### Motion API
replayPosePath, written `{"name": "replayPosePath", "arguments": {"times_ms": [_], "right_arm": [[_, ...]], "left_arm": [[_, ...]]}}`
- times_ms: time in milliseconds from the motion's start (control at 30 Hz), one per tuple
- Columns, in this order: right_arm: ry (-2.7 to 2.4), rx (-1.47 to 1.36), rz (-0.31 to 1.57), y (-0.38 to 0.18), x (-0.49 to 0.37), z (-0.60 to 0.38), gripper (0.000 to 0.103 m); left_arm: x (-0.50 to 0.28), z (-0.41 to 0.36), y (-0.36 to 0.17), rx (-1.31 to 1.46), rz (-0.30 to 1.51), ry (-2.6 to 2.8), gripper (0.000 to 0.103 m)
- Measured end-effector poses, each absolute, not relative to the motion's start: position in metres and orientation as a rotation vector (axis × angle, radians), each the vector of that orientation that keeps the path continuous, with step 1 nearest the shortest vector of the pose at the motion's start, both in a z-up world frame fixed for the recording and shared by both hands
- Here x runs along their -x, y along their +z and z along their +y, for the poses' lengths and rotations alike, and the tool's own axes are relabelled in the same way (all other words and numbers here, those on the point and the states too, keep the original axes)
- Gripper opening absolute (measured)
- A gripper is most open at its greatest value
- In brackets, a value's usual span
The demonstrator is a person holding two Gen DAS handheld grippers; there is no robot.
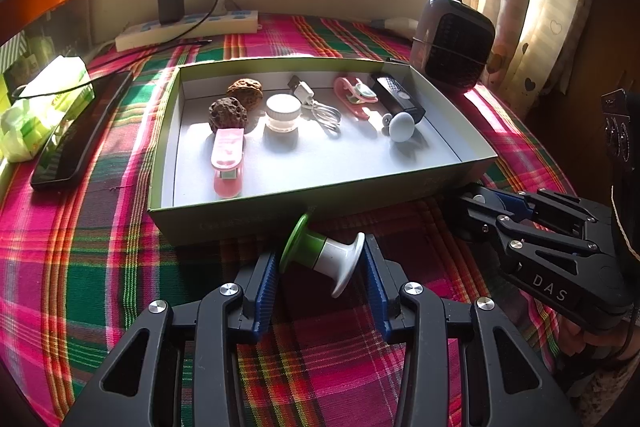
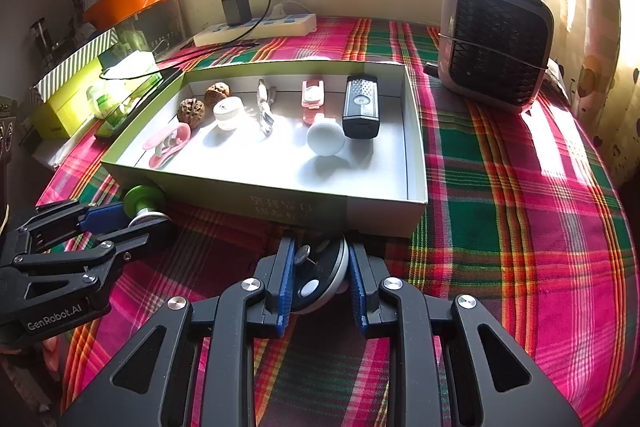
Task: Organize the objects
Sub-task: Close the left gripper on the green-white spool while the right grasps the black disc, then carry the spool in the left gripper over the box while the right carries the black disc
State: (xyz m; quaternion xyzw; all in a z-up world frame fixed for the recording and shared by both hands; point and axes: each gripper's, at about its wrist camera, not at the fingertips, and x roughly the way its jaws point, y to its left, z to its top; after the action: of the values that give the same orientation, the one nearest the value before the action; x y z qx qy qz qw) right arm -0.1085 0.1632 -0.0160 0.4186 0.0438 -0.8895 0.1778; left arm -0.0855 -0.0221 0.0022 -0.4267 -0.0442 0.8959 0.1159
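Observation:
A green and white spool-shaped piece (image 1: 320,253) lies tilted between the blue pads of my left gripper (image 1: 322,259), which is shut on it just in front of the open green box (image 1: 280,61). From the right wrist view the same gripper (image 2: 142,217) shows at the left with the green end (image 2: 144,199) sticking out. My right gripper (image 2: 320,247) is shut on a round black disc with a white rim (image 2: 316,275), close to the box's front wall (image 2: 240,195). It also appears at the right as the other gripper (image 1: 472,211).
Inside the box lie two walnuts (image 1: 228,111), a white jar (image 1: 282,113), a white cable (image 1: 320,107), pink clips (image 1: 226,159), a black device (image 1: 398,99) and a white knob (image 1: 402,127). A heater (image 2: 496,43) stands at the back right, a power strip (image 1: 188,27) behind, a black phone (image 1: 80,131) on the left.

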Motion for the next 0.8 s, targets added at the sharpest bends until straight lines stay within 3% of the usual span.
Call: {"name": "replayPosePath", "arguments": {"times_ms": [800], "right_arm": [[-2.514,-1.105,0.083,0.006,0.101,0.163,0.025]], "left_arm": [[0.080,-0.020,0.026,1.170,-0.082,2.653,0.038]]}}
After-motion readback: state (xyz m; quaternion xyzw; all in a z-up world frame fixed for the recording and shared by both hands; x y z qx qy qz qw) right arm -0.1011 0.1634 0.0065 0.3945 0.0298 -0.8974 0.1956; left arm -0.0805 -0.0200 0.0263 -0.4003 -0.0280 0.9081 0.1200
